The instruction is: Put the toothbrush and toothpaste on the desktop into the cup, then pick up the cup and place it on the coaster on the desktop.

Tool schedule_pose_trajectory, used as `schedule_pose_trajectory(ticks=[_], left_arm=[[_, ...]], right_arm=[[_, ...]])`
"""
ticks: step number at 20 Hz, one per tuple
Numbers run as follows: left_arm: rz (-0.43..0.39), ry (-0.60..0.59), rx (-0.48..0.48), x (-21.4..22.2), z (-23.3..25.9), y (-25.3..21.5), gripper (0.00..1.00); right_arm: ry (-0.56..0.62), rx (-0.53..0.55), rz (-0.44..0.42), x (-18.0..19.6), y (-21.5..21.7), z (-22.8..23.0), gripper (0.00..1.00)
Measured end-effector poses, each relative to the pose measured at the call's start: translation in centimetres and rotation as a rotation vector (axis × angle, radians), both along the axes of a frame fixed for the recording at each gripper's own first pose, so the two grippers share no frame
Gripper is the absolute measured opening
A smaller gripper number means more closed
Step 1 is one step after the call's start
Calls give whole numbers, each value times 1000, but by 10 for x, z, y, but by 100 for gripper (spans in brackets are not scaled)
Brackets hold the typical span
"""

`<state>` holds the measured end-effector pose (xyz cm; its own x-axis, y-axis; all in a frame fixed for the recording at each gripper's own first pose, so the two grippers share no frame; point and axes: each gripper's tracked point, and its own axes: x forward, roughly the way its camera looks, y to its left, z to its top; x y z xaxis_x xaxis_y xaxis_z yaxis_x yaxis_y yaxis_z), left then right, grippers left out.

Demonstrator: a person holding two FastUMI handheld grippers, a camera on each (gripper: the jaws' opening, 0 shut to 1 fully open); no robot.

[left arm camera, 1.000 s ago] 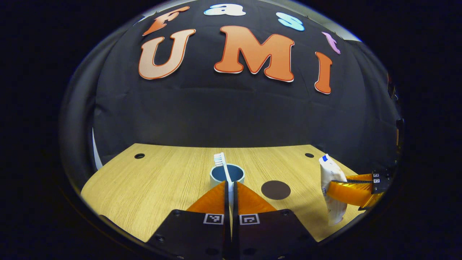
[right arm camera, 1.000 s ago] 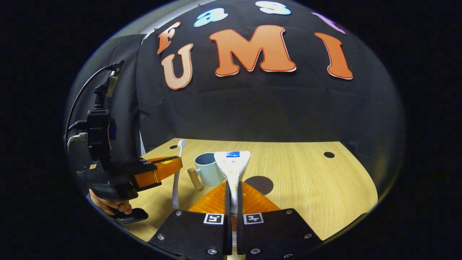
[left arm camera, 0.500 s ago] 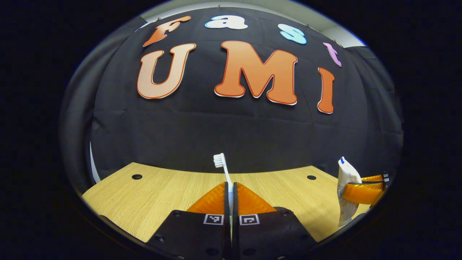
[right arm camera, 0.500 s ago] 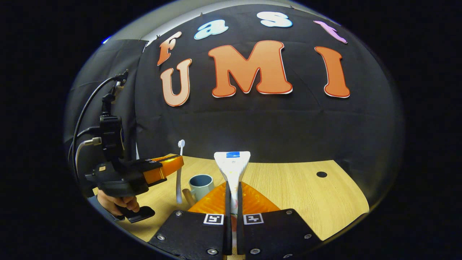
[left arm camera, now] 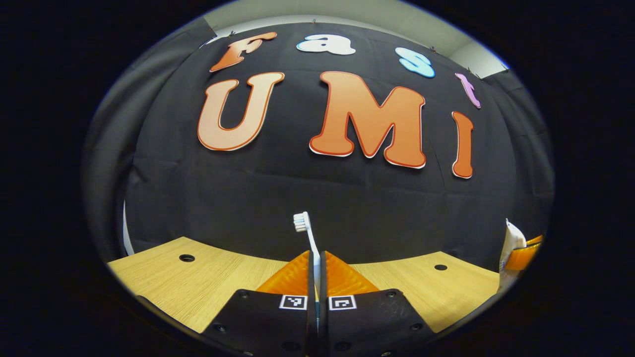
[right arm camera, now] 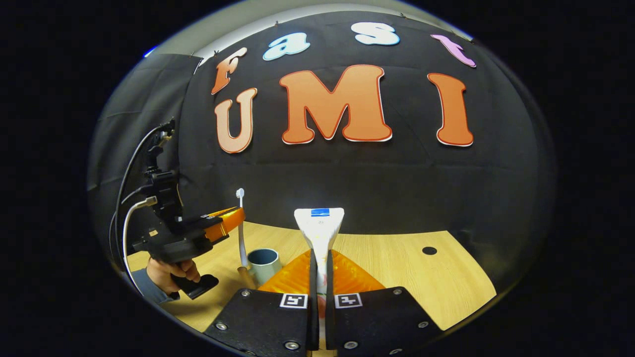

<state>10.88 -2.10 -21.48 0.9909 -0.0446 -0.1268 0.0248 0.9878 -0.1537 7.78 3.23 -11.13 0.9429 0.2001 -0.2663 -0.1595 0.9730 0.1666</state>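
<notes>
Left gripper: we see the left gripper [left arm camera: 316, 258] clamped on the thin white toothbrush [left arm camera: 306, 235], both fingers pressed to the handle; in the right gripper view it [right arm camera: 233, 218] hangs above the desktop, held by a hand [right arm camera: 171, 270].
Toothbrush: upright, bristle head up against the black cloth wall; in the right gripper view [right arm camera: 241, 228] its lower end sits just over the cup, and we cannot tell whether the tip is inside the rim.
Right gripper: the right gripper [right arm camera: 320, 258] is closed on the white flat-ended toothpaste tube [right arm camera: 319, 233], crimped end up; in the left gripper view the tube [left arm camera: 511, 248] shows at the far right edge.
Writing: we note a small blue patch at the tube's top; no wording legible. Square black-and-white markers sit on both gripper bodies.
Cup: the pale blue-grey cup with a wooden handle [right arm camera: 262, 264] stands on the light wooden desktop [right arm camera: 397, 258], towards its left side, handle pointing to the near edge.
Desktop: dark round holes near the far corners.
</notes>
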Motion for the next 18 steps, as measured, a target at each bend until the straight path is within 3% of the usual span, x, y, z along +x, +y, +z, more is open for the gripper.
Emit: schedule_pose_trajectory(ticks=[6,18], left_arm=[[19,-11,4,26,-15,5,1],[-25,153,5,32,-81,-14,3]], right_arm=[[-13,13,6,7,0,-1,5],[8,1,4,11,2,-10,5]])
